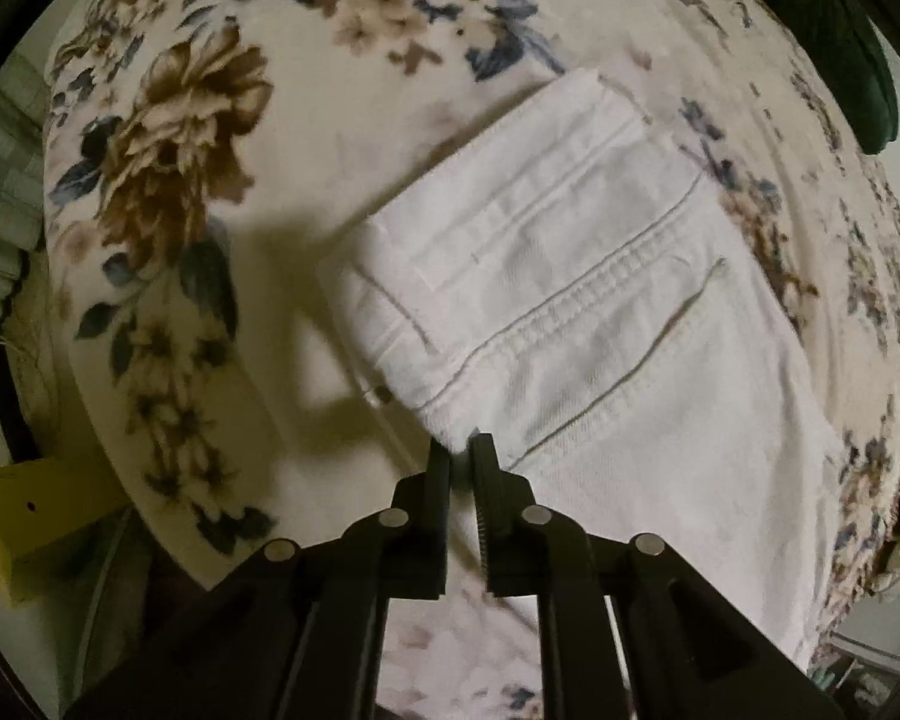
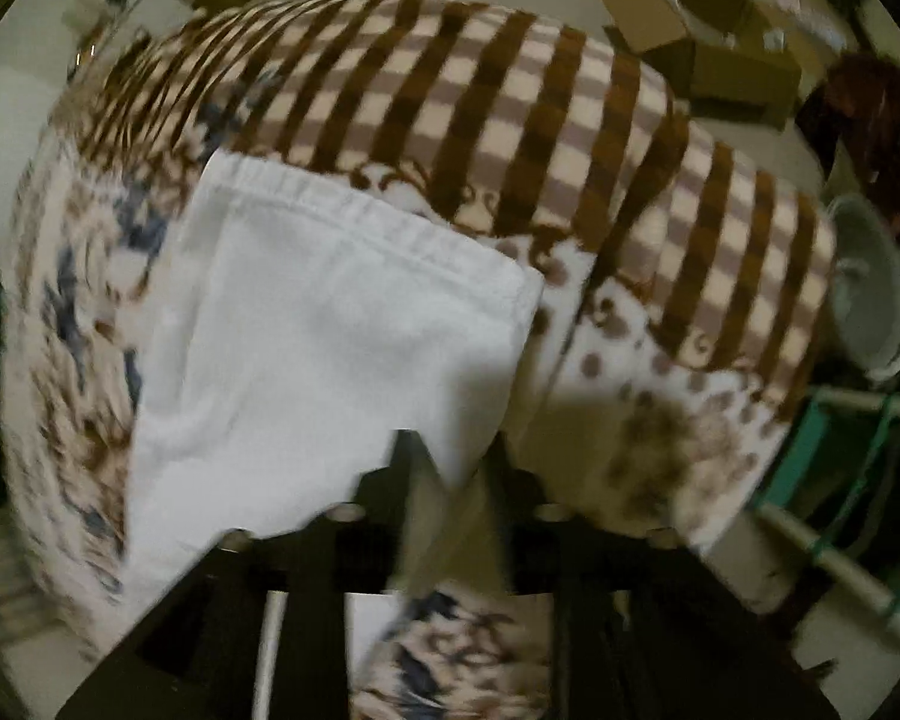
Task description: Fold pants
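Note:
White pants (image 1: 570,300) lie on a floral blanket (image 1: 180,180), waistband and pocket seams showing. My left gripper (image 1: 462,450) is shut on the near edge of the pants by the waistband corner. In the right wrist view the white pants (image 2: 330,330) hang in a lifted fold with a hem across the top. My right gripper (image 2: 444,456) is shut on the lower corner of the pants, with fabric between the fingers. That view is blurred by motion.
A brown checked blanket (image 2: 510,120) covers the bed beyond the pants. Cardboard boxes (image 2: 708,48) sit on the floor behind. A grey bin (image 2: 876,288) and a green frame (image 2: 858,450) stand at the right. A dark green item (image 1: 840,30) lies at the far right.

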{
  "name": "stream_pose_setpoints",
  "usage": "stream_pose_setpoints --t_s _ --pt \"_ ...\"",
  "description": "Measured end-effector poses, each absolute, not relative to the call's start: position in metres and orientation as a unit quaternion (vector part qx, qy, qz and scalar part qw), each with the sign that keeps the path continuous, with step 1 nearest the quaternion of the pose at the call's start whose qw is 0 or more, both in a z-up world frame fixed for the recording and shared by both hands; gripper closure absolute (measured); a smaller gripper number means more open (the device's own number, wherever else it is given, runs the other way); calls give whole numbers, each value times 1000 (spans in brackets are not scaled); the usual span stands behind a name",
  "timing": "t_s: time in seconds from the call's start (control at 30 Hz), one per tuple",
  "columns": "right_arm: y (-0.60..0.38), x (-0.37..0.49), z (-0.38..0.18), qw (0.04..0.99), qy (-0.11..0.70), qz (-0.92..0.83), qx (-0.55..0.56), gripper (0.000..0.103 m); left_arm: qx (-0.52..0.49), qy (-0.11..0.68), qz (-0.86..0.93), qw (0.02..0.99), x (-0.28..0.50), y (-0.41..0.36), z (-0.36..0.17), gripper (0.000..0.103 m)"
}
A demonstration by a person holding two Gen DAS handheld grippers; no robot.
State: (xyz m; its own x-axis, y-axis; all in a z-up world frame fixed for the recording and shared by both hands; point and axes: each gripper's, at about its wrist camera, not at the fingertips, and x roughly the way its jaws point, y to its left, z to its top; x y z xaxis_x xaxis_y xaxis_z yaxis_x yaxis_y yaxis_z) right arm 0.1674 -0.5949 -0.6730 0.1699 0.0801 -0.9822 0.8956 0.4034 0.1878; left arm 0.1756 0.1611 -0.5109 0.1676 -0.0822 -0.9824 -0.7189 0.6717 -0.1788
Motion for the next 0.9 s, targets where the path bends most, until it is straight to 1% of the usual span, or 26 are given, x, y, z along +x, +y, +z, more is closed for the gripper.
stream_pose_setpoints --t_s 0.03,0.07,0.1,0.13,0.17,0.2,0.3,0.33,0.4,0.43,0.5,0.6,0.63,0.67,0.7,0.73,0.8,0.83,0.9 --pt "-588 171 -664 630 566 -324 422 61 -325 605 237 687 167 163 -503 81" --pt "-578 177 -652 636 576 -321 400 59 -320 601 243 691 161 164 -495 74" --pt "-563 185 -637 647 586 -313 374 57 -317 595 245 696 157 165 -487 59" --pt "-544 195 -621 663 590 -296 353 55 -309 590 252 702 153 164 -478 35" --pt "-520 210 -607 680 594 -260 342 53 -295 588 258 707 153 162 -468 24" --pt "-497 226 -599 691 601 -221 334 53 -284 585 260 714 156 158 -461 19" --pt "-409 292 -592 703 633 -71 318 53 -247 580 243 738 178 140 -442 19" --pt "-373 318 -594 704 641 -22 305 53 -236 578 233 746 193 128 -440 19" --pt "-310 364 -600 712 651 50 257 49 -210 586 205 755 234 103 -441 19" --pt "-279 385 -606 716 660 82 214 47 -206 592 189 756 248 93 -444 19" --pt "-221 421 -625 716 678 133 98 47 -207 613 150 747 278 70 -454 19" --pt "-187 438 -653 682 709 179 10 47 -196 649 91 730 317 29 -473 19" --pt "-180 439 -661 667 720 192 -13 49 -178 657 75 729 329 10 -477 19" --pt "-171 443 -663 656 723 213 -31 60 -168 660 67 729 335 1 -481 19" --pt "-169 441 -664 656 720 222 -48 76 -156 665 61 728 341 -9 -486 19" --pt "-169 439 -665 658 716 221 -68 96 -151 669 56 726 345 -18 -487 19" --pt "-183 445 -665 674 709 203 -47 97 -145 675 51 721 352 -29 -494 19" --pt "-189 449 -663 686 701 192 -35 100 -147 678 46 719 355 -33 -499 19" --pt "-203 455 -662 701 692 175 -14 103 -128 686 51 714 360 -39 -511 19"
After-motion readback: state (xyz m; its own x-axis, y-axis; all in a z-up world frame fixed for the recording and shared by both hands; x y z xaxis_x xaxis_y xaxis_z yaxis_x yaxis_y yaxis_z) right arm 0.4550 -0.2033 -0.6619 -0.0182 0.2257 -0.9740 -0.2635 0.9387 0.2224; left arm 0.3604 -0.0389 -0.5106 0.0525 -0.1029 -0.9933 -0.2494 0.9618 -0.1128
